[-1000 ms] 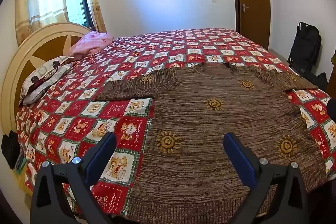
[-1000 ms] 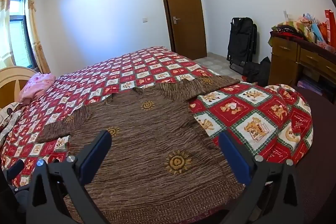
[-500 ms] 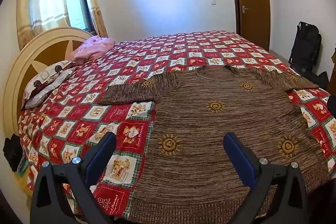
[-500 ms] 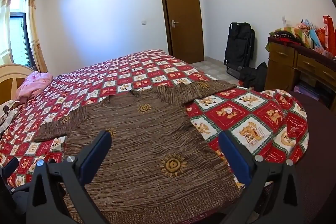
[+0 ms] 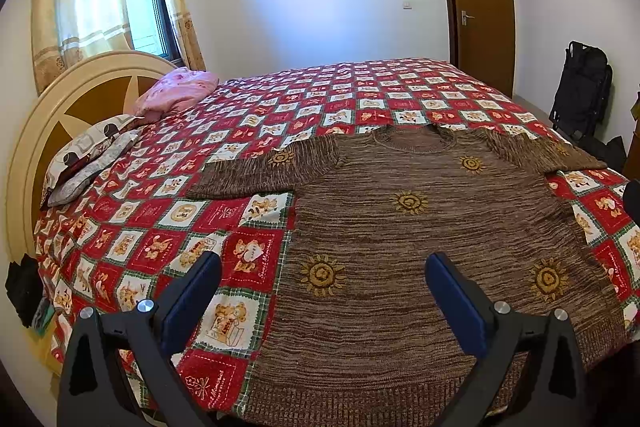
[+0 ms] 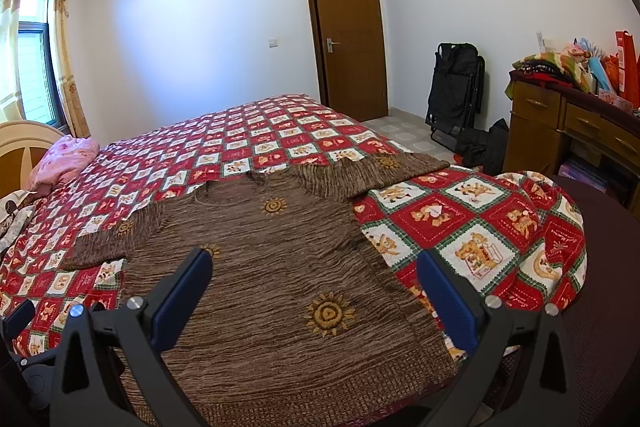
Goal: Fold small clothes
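Note:
A brown knitted sweater (image 5: 420, 239) with yellow sun patterns lies flat on the bed, hem at the near edge, both sleeves spread sideways. It also shows in the right wrist view (image 6: 276, 267). My left gripper (image 5: 322, 267) is open and empty, held above the sweater's lower left part near its left side edge. My right gripper (image 6: 314, 263) is open and empty, held above the sweater's lower right part. Neither touches the cloth.
The bed has a red and white patchwork quilt (image 5: 168, 211). Pillows (image 5: 92, 155) and a pink bundle (image 5: 180, 95) lie by the headboard (image 5: 48, 115). A wooden dresser (image 6: 568, 131) with piled things, a black folded chair (image 6: 456, 91) and a door (image 6: 348, 35) stand at right.
Both grippers have drawn back and risen a little from the bed, so more of the room shows. The sweater has not moved. Both grippers stay open.

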A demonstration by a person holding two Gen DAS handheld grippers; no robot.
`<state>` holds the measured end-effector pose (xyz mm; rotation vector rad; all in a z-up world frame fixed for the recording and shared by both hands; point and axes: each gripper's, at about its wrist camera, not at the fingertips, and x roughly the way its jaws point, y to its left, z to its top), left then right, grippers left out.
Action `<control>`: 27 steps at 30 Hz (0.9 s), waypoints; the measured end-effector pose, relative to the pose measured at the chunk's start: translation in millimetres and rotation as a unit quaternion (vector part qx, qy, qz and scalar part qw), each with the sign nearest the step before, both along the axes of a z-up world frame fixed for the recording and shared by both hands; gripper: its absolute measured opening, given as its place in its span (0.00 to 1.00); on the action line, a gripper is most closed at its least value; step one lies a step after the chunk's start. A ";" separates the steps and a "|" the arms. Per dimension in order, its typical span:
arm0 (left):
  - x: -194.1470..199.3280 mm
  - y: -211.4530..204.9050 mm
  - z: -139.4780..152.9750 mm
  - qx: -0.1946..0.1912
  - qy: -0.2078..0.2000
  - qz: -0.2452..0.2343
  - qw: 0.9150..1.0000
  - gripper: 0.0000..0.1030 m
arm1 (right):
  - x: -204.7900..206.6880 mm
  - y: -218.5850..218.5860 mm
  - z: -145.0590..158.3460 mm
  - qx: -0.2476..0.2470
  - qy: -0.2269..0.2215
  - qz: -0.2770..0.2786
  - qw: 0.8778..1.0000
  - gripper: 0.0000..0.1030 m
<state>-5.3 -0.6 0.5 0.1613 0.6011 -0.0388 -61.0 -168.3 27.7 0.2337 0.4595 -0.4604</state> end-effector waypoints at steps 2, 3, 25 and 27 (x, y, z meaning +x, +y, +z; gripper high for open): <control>-0.2 0.5 0.2 0.000 0.001 0.000 1.000 0.99 | 0.2 -0.1 0.0 0.000 0.000 0.000 1.000 1.00; -0.1 0.1 -0.1 0.000 0.002 0.001 1.000 0.99 | 0.2 -0.1 0.1 0.000 0.000 0.000 1.000 1.00; 1.7 -3.5 -1.5 0.000 0.006 -0.001 1.000 0.99 | -0.3 -2.2 -1.4 0.001 0.001 0.000 1.000 1.00; 1.5 -3.7 -1.7 0.000 0.007 -0.001 1.000 0.99 | -0.2 -2.4 -1.4 0.001 0.002 0.000 1.000 1.00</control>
